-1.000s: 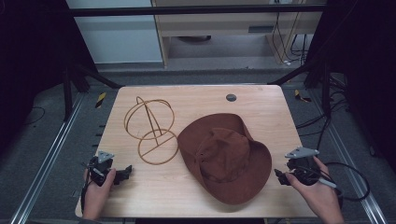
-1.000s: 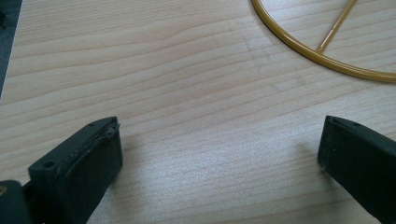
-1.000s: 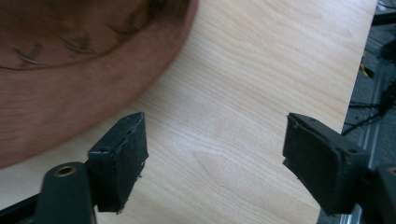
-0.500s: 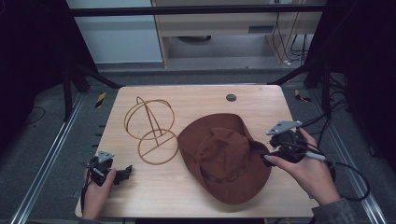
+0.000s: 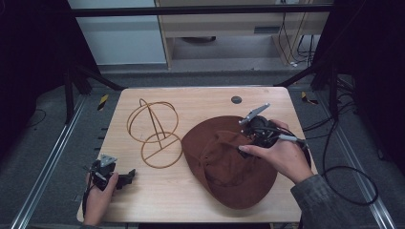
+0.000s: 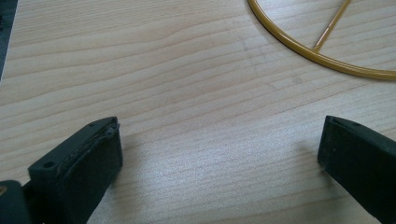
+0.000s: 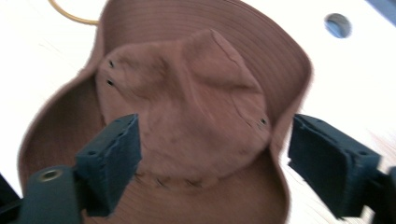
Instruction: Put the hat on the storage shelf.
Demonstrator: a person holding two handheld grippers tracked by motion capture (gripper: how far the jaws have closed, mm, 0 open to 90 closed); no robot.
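A brown wide-brimmed hat (image 5: 224, 162) lies crown-up on the right half of the wooden table (image 5: 191, 102). My right gripper (image 5: 244, 143) hovers over its crown, open; in the right gripper view the hat (image 7: 187, 107) lies under the spread jaws of that gripper (image 7: 212, 156). A gold wire hat stand (image 5: 154, 131) stands left of the hat. My left gripper (image 5: 125, 177) rests open on the table near the front left corner; in the left gripper view this gripper (image 6: 219, 154) has bare wood between its jaws, with the stand's base ring (image 6: 299, 46) beyond.
A round dark grommet (image 5: 236, 99) sits in the tabletop near the far edge, also seen as a hole (image 7: 337, 24) in the right gripper view. Cables (image 5: 344, 171) trail off the table's right side. Metal rails (image 5: 47, 167) flank the table.
My right gripper has moved from the table's right front edge leftward and up over the hat's crown. The left gripper has stayed put.
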